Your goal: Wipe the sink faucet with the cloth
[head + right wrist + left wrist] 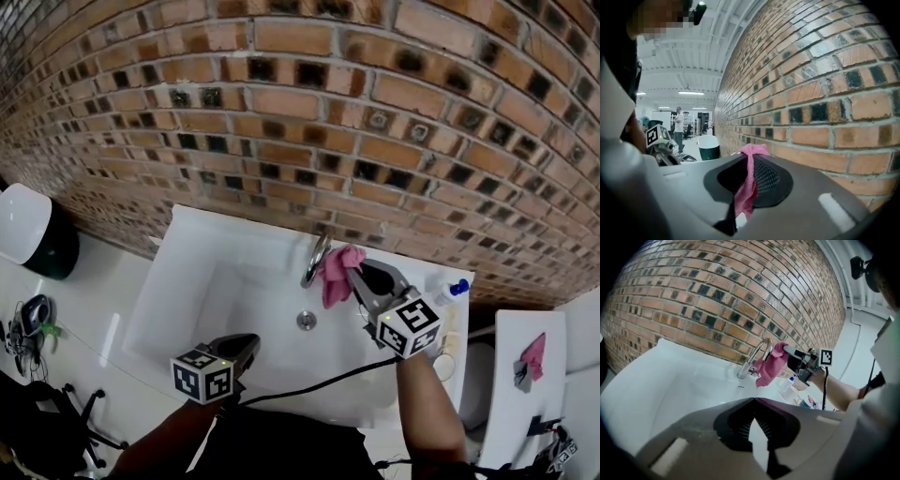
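A chrome faucet [315,260] rises at the back of the white sink [187,281]. The pink cloth [337,272] is draped against the right side of its spout, and my right gripper [361,275] is shut on it. In the left gripper view the faucet [757,357], the cloth [769,369] and the right gripper [790,352] show together above the basin. In the right gripper view the cloth [746,192] is pinched between the jaws and hangs down, with the brick wall close beyond. My left gripper [251,343] hovers over the sink's front edge, shut and holding nothing.
A brick wall [375,112] runs right behind the sink. A small bottle with a blue cap [448,292] stands on the sink's right rim. Another pink cloth [532,356] lies on a white surface at the right. A white-and-green bin [28,230] stands at the left.
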Tool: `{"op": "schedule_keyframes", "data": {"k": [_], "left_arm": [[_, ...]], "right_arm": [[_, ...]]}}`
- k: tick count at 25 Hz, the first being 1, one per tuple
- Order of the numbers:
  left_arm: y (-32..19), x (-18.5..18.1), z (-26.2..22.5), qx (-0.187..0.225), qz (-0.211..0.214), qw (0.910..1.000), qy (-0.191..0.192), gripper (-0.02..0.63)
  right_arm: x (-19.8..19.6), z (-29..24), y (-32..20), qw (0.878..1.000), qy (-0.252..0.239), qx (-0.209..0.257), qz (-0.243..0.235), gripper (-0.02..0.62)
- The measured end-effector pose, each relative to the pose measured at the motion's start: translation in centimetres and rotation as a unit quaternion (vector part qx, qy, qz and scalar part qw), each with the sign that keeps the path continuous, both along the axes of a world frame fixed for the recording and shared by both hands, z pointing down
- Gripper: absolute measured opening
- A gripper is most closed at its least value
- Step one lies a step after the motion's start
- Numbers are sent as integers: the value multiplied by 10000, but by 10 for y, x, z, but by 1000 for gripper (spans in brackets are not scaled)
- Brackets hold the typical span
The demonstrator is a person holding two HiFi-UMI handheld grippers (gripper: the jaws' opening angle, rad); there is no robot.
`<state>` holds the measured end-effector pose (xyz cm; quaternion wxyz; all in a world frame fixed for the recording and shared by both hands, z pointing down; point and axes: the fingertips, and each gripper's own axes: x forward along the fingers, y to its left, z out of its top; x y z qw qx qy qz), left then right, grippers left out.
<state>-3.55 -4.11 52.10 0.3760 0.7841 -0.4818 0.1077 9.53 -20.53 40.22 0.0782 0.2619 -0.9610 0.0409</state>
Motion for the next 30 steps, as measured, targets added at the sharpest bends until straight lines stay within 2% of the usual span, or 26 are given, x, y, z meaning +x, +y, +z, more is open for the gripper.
{"op": "schedule_keyframes", "data": {"k": [4,7,10,14,22,30], "left_arm": [[-7,-2,5,-35,-59,10000,2,6],[-14,-4,7,-67,-118,9999,19,6],[-23,-7,7,-93,-194,9998,59,6],[-31,-12,14,-197,-315,9993,98,6],[-33,-21,34,-487,-526,9972,234,6],[-40,-21,32,-425,-489,9973,355,6]], "right_arm": [[13,3,-49,9993,256,-17,260,32],[5,27,-77,9985,378,-305,234,32],[-7,50,-98,9960,162,-856,192,32],[-24,75,-116,9867,-247,-1608,64,32],[-39,91,-133,9681,-454,-2449,-283,32],[-56,66,-139,9646,-214,-2573,-531,32]]}}
